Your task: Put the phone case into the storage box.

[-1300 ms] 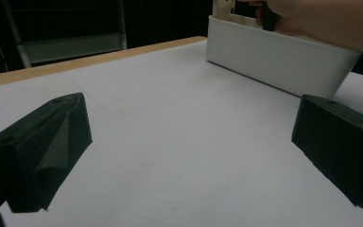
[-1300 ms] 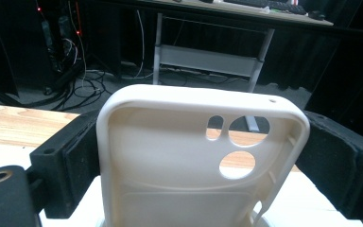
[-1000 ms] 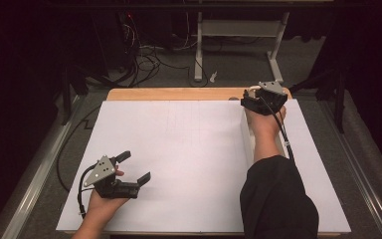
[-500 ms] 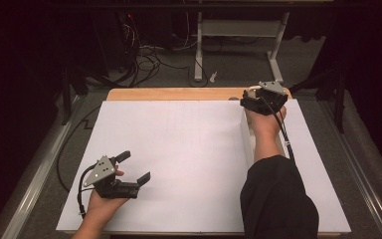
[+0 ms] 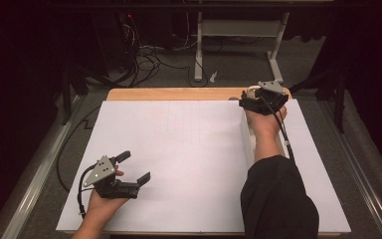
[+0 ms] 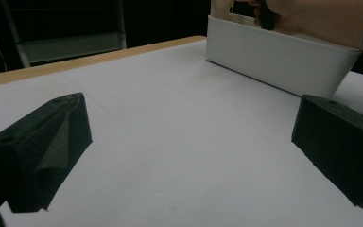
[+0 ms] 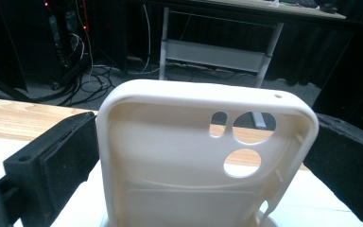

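Right gripper [image 5: 251,102] holds a cream phone case [image 7: 203,161] at the far right of the table [image 5: 179,144].

In the right gripper view the case stands upright between the two jaws, which press on its two sides; its open inner side and the camera holes face the camera. The hand is above the far end of a long white box [image 6: 283,61]. The left gripper [image 5: 134,167] rests near the front left edge, its jaws wide apart with nothing between them, well apart from the box.
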### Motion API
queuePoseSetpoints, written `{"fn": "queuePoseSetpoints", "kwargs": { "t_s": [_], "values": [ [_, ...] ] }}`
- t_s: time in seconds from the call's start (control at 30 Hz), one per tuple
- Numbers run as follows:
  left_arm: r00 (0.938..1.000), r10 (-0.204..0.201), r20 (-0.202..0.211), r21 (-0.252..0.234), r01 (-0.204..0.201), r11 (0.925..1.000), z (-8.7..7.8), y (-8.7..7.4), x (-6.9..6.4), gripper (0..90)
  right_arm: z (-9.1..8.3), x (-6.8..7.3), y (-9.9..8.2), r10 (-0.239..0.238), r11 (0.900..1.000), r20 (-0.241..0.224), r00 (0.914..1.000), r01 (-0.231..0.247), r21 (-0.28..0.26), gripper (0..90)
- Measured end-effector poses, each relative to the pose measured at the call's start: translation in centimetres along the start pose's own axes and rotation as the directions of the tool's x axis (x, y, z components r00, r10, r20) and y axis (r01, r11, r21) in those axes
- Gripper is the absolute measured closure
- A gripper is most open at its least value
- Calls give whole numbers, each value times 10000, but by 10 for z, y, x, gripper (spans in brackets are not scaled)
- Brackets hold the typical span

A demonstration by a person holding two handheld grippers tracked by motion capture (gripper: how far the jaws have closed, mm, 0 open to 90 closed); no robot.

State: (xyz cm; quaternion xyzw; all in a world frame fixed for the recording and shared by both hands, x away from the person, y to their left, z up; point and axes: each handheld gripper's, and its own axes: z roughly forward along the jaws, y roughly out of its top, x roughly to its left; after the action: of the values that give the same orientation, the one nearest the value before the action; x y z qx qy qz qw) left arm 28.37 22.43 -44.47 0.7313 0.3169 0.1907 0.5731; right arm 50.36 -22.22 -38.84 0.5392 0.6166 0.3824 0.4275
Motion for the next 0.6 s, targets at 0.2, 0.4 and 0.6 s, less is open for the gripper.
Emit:
{"fn": "queuePoseSetpoints", "kwargs": {
  "t_s": [0.2, 0.4, 0.6],
  "values": [
    [10000, 20, 8, 30, -20, 10000, 1, 0, 0, 3, -1, -3, 1, 22, 10000, 12, 10000, -22, 22, 0],
    [10000, 32, -6, 62, -32, 10000, 1, 0, 0, 3, -4, -5, 2, 70, 10000, -74, 9999, -69, 58, 0],
    [9999, 97, -53, 158, -96, 9998, 2, -1, 0, 3, -9, -4, 4, 116, 9999, -200, 9997, -115, 47, 0]
  ]
}}
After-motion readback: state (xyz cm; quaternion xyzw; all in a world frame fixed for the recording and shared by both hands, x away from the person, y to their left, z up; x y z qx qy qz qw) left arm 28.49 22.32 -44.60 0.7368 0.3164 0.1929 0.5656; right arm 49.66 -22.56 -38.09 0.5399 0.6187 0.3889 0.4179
